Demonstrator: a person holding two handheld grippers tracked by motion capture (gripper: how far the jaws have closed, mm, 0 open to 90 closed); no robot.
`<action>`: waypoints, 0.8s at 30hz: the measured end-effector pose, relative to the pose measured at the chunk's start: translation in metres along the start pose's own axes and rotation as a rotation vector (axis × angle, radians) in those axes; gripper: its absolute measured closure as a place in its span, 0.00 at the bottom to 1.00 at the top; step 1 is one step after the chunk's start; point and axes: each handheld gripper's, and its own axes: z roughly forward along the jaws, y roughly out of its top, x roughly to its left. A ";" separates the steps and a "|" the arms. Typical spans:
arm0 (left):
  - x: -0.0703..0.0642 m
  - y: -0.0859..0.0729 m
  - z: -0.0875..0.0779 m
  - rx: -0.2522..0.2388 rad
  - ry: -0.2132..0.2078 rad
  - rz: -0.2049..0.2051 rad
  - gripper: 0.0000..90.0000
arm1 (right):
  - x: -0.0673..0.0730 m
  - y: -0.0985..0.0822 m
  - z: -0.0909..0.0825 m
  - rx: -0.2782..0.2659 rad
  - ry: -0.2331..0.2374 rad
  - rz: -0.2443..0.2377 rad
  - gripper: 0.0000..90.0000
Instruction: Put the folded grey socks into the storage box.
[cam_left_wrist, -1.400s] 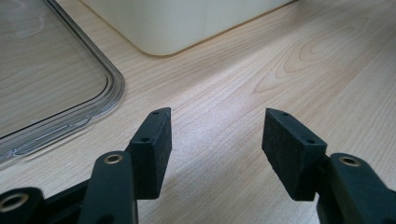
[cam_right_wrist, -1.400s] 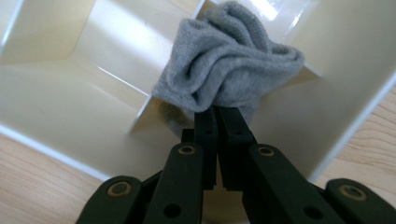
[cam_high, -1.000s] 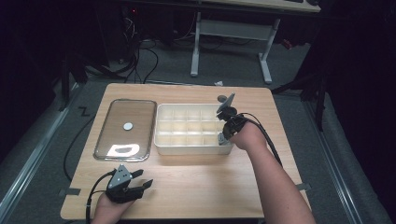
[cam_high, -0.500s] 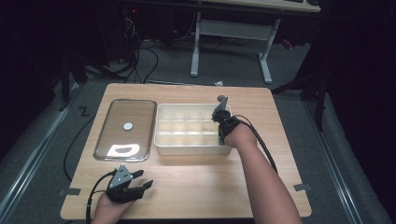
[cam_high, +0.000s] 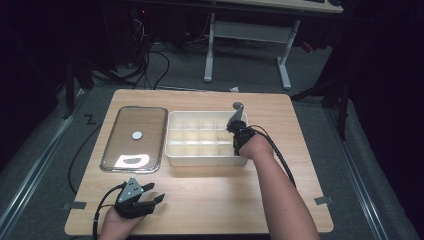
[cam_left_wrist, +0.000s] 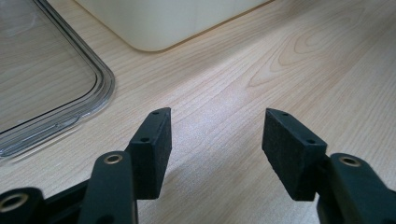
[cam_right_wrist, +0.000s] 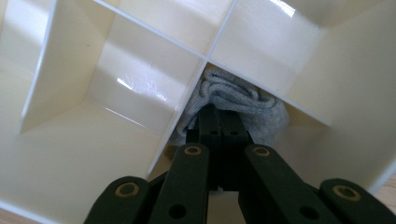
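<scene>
A cream divided box (cam_high: 200, 159) stands on the middle of the wooden table. My right gripper (cam_high: 236, 142) reaches down into one of its right-hand compartments. In the right gripper view the jaws stand shut against each other, and my right gripper (cam_right_wrist: 219, 112) pushes its tips into a crumpled grey cloth (cam_right_wrist: 247, 100) at the bottom of that compartment. Whether a fold is pinched I cannot tell. My left gripper (cam_high: 155, 192) rests near the table's front left edge. In its own view my left gripper (cam_left_wrist: 215, 135) is open over bare wood with nothing between the jaws.
A clear lid (cam_high: 135, 137) with a small white disc on it lies flat to the left of the box. The lid's corner (cam_left_wrist: 46, 84) and the box's wall (cam_left_wrist: 163, 23) lie ahead of my left gripper. Bare wood runs along the front and right.
My right hand has moved left and down, from over the box's right edge into a compartment. The left hand has stayed still.
</scene>
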 end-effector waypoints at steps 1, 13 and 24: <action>0.000 0.000 0.000 0.001 0.001 0.000 0.48 | 0.000 -0.001 0.000 -0.001 -0.001 -0.009 1.00; 0.000 0.001 -0.001 -0.009 0.004 0.011 0.48 | -0.006 -0.020 -0.026 -0.123 0.006 -0.020 0.89; 0.000 0.003 -0.003 -0.024 0.011 0.004 0.48 | -0.004 -0.040 -0.047 -0.322 0.006 -0.001 0.68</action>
